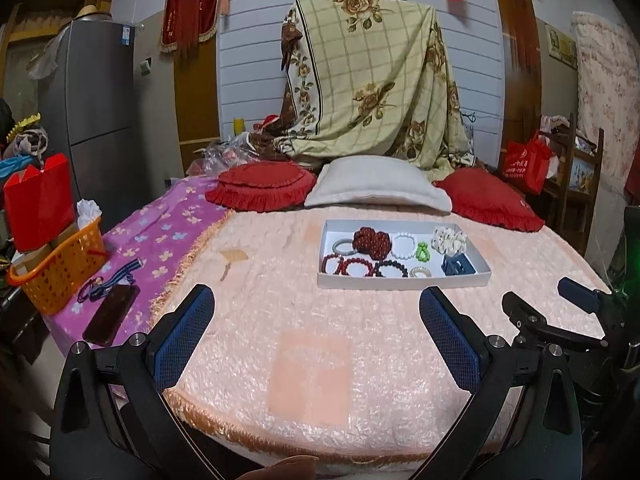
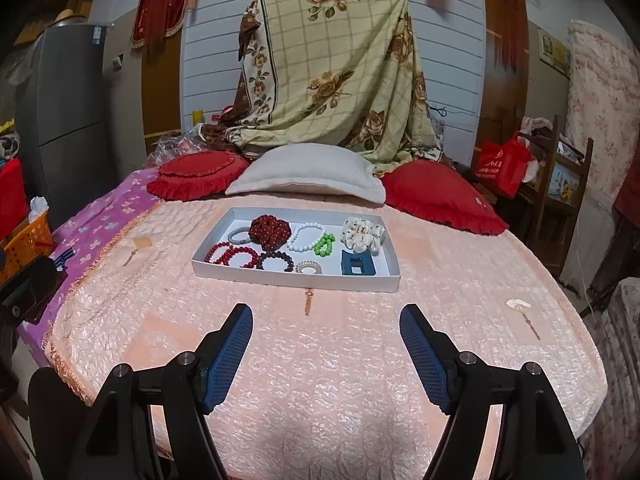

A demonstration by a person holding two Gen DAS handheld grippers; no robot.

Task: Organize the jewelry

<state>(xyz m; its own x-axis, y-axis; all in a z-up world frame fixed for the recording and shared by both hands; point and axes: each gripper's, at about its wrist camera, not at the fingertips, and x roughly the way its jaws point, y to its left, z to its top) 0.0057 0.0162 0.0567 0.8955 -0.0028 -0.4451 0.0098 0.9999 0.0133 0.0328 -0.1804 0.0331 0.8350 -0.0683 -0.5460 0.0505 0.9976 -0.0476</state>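
Both the left gripper and right gripper hover with jaws wide apart, holding nothing; the shallow white cardboard tray of beaded bracelets lies at 12 o'clock on the pink quilted bed.

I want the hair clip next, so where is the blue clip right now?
In both views the blue clip lies in the white tray's near right corner, just in front of the scrunchie and right of the small clear coil.

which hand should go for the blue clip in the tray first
Right, probably. The right hand-held gripper faces the tray head-on, blue clip just ahead; the left hand-held gripper sits further left. Both are open.
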